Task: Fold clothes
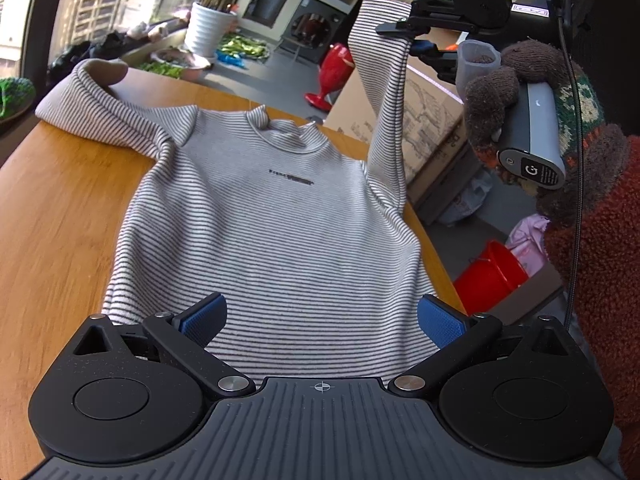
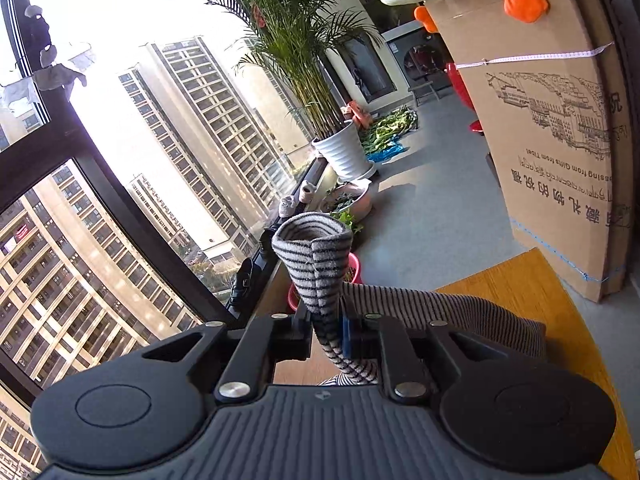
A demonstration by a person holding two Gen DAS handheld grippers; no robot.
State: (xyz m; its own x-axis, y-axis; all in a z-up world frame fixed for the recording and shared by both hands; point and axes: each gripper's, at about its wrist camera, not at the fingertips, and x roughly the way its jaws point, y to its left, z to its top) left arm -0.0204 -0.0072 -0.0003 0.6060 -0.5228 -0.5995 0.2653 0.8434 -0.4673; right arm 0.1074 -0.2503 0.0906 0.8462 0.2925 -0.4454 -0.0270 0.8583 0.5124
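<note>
Left wrist: striped shirt flat, one sleeve raised.

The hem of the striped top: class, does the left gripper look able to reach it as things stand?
Probably yes. The left gripper hangs open right over the hem on the table, with nothing between; the right gripper is off holding up a sleeve.

A shirt lies flat on the table, collar at the far side and hem nearest the left gripper. One sleeve rests on the table at left; the other sleeve rises at right, its cuff between the jaws of the right gripper. A cardboard box stands beyond the table's right edge, apparently on the floor.
</note>
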